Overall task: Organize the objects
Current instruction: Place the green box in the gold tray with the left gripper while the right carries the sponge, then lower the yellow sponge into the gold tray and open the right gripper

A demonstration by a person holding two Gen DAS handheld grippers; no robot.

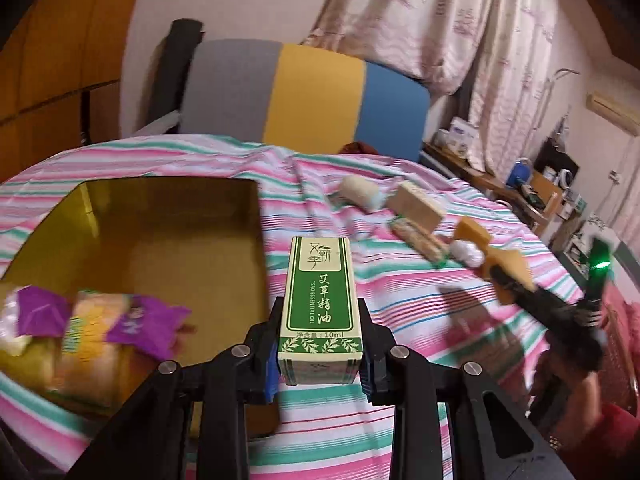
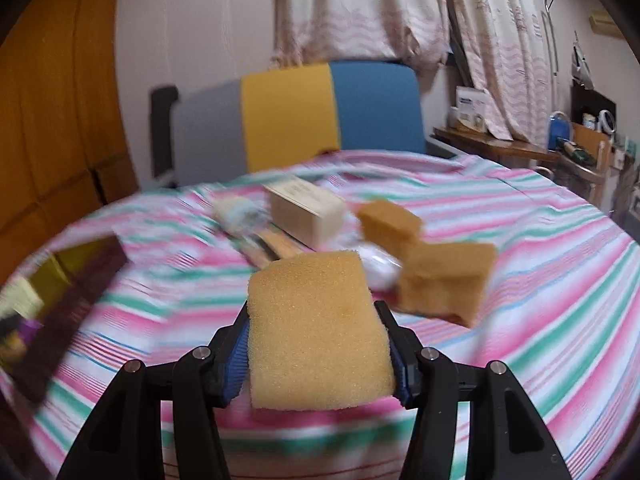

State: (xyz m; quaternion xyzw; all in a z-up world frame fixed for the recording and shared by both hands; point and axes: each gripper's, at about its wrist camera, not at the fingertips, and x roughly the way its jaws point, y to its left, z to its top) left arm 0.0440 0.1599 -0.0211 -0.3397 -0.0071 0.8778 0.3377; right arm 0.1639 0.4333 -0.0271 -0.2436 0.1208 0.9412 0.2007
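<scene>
The left gripper [image 1: 320, 344] is clamped on a small green-and-cream cardboard carton of essential oil [image 1: 320, 304], glossy and rectangular, held above the striped pink, green and white cloth [image 1: 400, 320]. To its left sits an open box [image 1: 160, 240] with a shiny gold lining, holding crinkly purple and yellow snack packets [image 1: 100, 316]. The right gripper [image 2: 320, 344] is clamped on a porous yellow sponge block [image 2: 316, 328]. Farther off lie two more sponge pieces [image 2: 444, 280], a pale rectangular box [image 2: 308, 212] and a white wrapped item [image 2: 380, 268].
</scene>
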